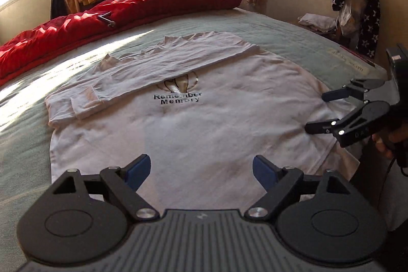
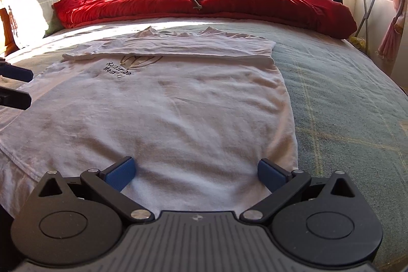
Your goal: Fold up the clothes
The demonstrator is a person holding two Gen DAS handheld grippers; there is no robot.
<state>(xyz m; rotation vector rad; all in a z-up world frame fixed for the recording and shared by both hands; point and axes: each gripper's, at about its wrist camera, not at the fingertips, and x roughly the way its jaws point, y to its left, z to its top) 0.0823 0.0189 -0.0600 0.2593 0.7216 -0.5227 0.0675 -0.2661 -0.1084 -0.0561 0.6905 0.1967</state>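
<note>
The white shirt (image 1: 204, 124) lies flat at frame center on the green bed cover (image 2: 344, 106), one sleeve folded across the chest. Bare cover borders it. Left gripper (image 1: 201, 171) and right gripper (image 2: 196, 173) sit spread at its lower edge, pinching nothing.

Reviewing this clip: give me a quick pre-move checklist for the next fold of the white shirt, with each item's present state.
1. White long-sleeved shirt lies flat on the bed: ok.
2. Sleeve folded across the chest: ok.
3. Left gripper open, nothing between its pads: ok.
4. Right gripper open over the shirt's near edge: ok.
5. Red duvet apart from the shirt: ok.
6. Other sleeve tucked in: cannot tell.
</note>
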